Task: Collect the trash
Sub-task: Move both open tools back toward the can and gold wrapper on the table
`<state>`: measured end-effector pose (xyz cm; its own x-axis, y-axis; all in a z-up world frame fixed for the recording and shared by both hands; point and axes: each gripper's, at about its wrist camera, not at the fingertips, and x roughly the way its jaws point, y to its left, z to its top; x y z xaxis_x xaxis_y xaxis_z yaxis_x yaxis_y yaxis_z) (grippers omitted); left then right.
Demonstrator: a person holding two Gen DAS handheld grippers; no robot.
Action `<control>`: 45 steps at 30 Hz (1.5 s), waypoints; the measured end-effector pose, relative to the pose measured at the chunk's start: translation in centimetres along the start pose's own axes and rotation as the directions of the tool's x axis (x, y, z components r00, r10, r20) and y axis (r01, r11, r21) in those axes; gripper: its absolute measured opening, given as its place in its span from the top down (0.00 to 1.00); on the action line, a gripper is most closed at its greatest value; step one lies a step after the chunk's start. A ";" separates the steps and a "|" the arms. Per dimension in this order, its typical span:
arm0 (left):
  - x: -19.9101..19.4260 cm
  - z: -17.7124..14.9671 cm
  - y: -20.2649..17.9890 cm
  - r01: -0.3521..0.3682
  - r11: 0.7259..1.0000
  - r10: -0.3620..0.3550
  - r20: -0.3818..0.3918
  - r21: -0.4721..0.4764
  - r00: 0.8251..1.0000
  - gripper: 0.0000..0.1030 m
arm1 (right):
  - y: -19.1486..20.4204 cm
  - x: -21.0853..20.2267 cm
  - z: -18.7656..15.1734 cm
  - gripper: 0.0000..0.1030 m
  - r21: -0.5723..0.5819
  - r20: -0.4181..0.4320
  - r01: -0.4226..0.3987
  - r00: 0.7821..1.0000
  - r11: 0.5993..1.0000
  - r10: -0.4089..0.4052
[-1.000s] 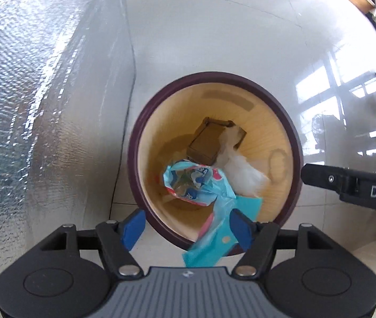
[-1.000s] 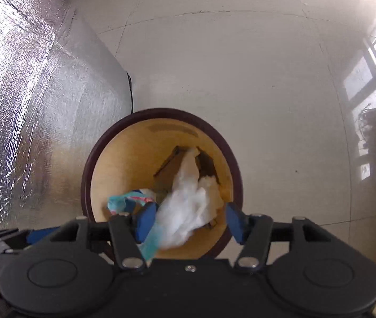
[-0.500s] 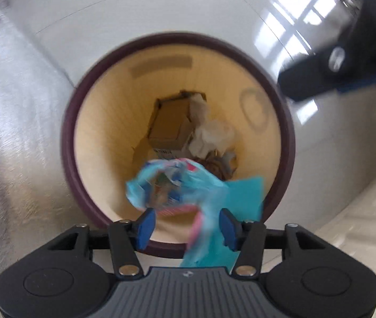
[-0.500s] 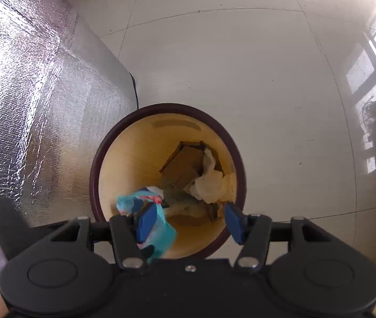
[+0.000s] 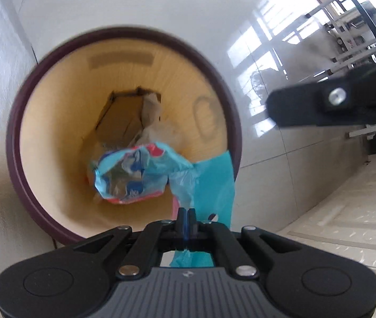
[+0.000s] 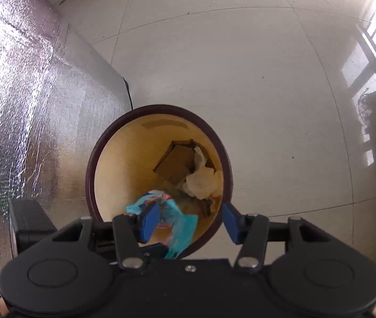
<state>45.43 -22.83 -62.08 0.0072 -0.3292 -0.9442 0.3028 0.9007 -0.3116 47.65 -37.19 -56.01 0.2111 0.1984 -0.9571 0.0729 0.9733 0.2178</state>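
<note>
A round bin with a dark maroon rim [image 5: 15,122] and a tan inside stands on the floor; it also shows in the right wrist view [image 6: 92,164]. My left gripper [image 5: 187,221] is shut on a crumpled teal plastic wrapper [image 5: 145,177], which hangs over the bin mouth. In the bin lie a brown cardboard box [image 5: 124,116] and white crumpled paper [image 6: 203,180]. My right gripper [image 6: 190,221] is open and empty above the bin's near rim. The wrapper [image 6: 177,228] shows between its fingers.
A silver foil sheet [image 6: 23,100] covers the floor left of the bin. Glossy pale floor tiles [image 6: 240,66] lie beyond and right. The right gripper's black body [image 5: 341,103] reaches in at the upper right of the left wrist view.
My left gripper has shut on the teal wrapper. My right gripper let the white paper fall into the bin and has risen a little.
</note>
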 end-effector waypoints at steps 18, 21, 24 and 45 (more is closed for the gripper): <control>-11.3 -0.6 0.2 -0.217 0.971 0.228 0.117 -0.095 0.967 0.08 | -0.3 -6.7 -2.1 0.36 0.035 0.089 -0.006 0.996 0.999 0.003; -13.1 -1.1 0.3 -0.231 0.967 0.244 0.127 -0.107 0.961 0.00 | -0.2 -8.1 -2.8 0.27 0.039 0.105 0.005 0.994 0.999 -0.009; -15.1 -1.4 0.0 -0.246 0.964 0.259 0.141 -0.105 0.956 0.00 | -0.1 -9.3 -3.5 0.19 0.036 0.114 0.020 0.993 0.999 -0.024; -29.8 -6.2 -4.6 -0.220 0.970 0.241 0.333 -0.099 0.912 0.00 | 2.2 -22.1 -9.7 0.00 0.035 0.280 0.105 0.954 0.994 -0.110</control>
<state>37.91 -15.39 -33.21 0.3969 -0.1777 -0.9005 0.1982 0.9745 -0.1049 33.72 -38.30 -36.21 0.4659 0.0494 -0.8834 0.1291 0.9839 0.1231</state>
